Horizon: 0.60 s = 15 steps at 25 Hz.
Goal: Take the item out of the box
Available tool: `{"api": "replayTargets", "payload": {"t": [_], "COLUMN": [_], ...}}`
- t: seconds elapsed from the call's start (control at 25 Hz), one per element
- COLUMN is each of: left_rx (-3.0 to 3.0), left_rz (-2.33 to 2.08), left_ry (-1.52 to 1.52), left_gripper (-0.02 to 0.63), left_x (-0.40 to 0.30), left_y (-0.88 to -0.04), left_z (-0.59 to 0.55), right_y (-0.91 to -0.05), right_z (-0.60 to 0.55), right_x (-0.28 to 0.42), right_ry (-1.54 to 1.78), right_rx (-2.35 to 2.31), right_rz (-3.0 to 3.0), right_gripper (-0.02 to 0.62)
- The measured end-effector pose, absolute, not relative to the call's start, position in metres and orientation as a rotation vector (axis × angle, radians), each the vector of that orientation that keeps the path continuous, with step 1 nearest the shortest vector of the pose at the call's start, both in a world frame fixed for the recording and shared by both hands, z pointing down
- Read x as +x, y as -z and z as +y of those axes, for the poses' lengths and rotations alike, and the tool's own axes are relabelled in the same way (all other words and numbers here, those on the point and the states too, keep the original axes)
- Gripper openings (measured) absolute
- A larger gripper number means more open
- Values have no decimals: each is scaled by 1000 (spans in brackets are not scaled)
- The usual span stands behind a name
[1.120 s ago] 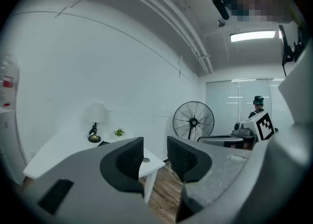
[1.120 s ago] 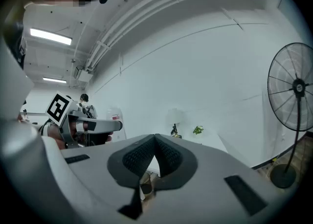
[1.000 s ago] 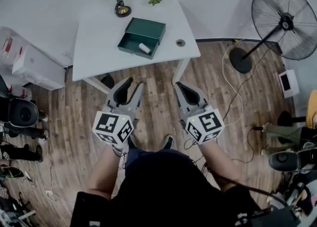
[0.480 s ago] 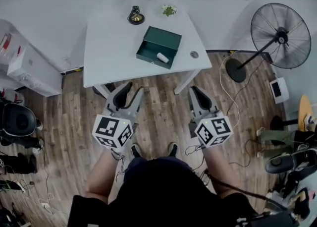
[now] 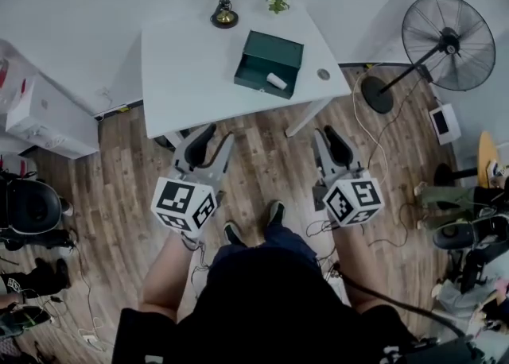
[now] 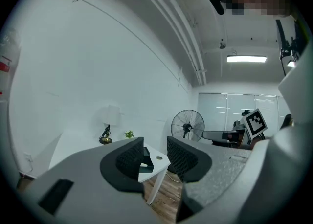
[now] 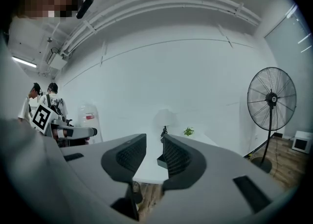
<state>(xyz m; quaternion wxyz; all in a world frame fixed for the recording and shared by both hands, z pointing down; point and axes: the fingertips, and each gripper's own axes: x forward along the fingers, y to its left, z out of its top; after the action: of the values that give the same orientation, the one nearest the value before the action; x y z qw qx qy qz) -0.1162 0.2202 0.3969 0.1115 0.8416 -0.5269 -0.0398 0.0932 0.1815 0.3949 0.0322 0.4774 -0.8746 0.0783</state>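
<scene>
White cylindrical item (image 5: 277, 81) is lying inside the open dark-green box (image 5: 274, 51), which is sitting on the white table (image 5: 191, 76) at the upper middle of the head view. A red label on a white container (image 7: 88, 118), left in the right gripper view, is showing too small to read. A pedestal fan (image 5: 444, 32) is standing at the upper right. A small plant (image 5: 277, 5) and a brass-based ornament (image 5: 225, 15) are sitting at the table's top edge. The left gripper (image 5: 211, 141) is hanging over the wood floor (image 5: 262, 172) with jaws apart and empty. The right gripper (image 5: 329, 144) is opening its jaws with nothing between them.
</scene>
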Motion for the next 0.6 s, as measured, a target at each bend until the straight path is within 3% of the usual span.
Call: {"api": "replayTargets", "payload": {"t": [0.6], "left_rx": [2414], "left_rz": [-1643], "left_ry": [32], "left_gripper": [149], "left_x": [-147], "left_y": [-408], "left_z": [153], "right_y": [-427], "right_z": [77], "right_x": [75], "right_ry": [-311], "right_rx": [1417], "right_rz": [-2706], "right_gripper": [110]}}
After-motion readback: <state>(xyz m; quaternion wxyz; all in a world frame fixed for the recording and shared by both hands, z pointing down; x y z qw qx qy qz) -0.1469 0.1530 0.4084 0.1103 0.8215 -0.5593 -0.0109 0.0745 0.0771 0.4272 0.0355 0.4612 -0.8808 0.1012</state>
